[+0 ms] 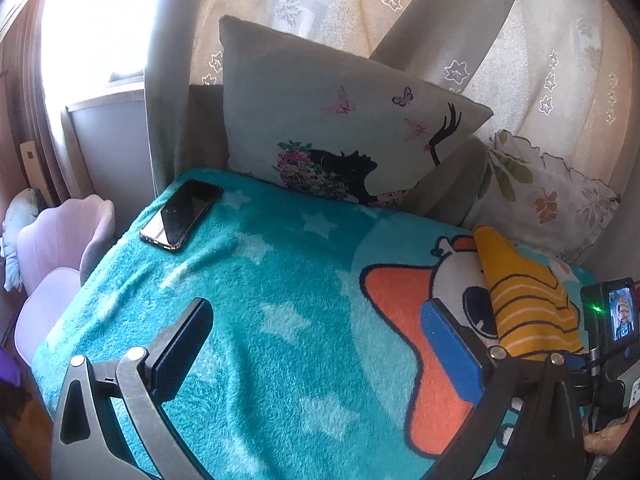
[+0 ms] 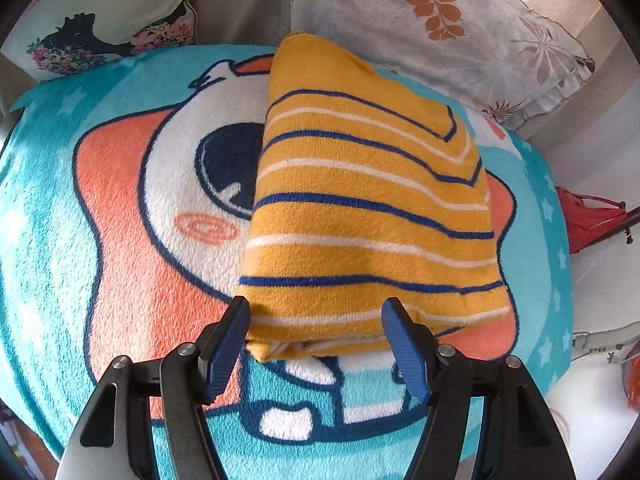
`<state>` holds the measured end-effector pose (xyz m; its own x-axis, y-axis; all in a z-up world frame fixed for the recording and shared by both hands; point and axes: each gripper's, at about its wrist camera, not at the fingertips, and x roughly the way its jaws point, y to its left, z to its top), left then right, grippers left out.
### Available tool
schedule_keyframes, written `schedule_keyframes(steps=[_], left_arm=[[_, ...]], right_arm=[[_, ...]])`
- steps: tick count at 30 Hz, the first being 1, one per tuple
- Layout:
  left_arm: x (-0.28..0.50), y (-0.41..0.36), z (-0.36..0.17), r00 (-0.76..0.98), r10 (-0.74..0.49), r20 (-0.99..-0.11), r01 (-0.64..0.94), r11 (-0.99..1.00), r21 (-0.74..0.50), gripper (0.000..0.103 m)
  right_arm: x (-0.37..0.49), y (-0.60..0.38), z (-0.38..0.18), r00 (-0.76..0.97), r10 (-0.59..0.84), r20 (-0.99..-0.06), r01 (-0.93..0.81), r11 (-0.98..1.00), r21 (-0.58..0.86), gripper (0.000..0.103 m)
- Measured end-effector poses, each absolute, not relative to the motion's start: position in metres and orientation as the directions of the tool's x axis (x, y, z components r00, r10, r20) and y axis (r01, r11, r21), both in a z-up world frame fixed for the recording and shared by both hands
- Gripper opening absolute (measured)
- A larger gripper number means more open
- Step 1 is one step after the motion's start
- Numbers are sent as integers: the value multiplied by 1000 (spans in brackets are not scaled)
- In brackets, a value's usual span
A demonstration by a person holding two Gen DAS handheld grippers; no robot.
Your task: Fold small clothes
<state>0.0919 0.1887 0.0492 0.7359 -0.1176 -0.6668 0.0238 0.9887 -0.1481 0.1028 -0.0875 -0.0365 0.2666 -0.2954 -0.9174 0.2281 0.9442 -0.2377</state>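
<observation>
A folded yellow garment with blue and white stripes (image 2: 360,208) lies on the teal cartoon blanket (image 2: 120,200). My right gripper (image 2: 316,316) is open, its blue fingers to either side of the garment's near folded edge, which lies between them. In the left wrist view the same garment (image 1: 524,300) lies at the right, beyond my right finger. My left gripper (image 1: 320,312) is open and empty over the teal blanket (image 1: 260,300), left of the garment.
A black phone (image 1: 180,214) lies on the blanket's far left corner. A butterfly cushion (image 1: 332,128) and a leaf-print pillow (image 1: 540,192) lean at the back before curtains. A pink chair (image 1: 60,248) stands left of the bed. A red object (image 2: 592,220) lies off the right edge.
</observation>
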Motion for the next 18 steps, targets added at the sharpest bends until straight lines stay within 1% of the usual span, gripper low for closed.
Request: schedule_keyframes(steps=[4, 10, 18], left_arm=[[92, 190, 38, 699, -121, -705, 20, 989, -149, 103], [93, 189, 31, 671, -107, -734, -4, 989, -149, 103], [91, 173, 27, 648, -43, -760, -31, 996, -83, 103]], right_arm=[[97, -88, -29, 289, -308, -907, 237, 940, -244, 72], [93, -90, -13, 335, -330, -883, 257, 933, -252, 72], [103, -107, -15, 387, -317, -866, 230, 943, -242, 72]])
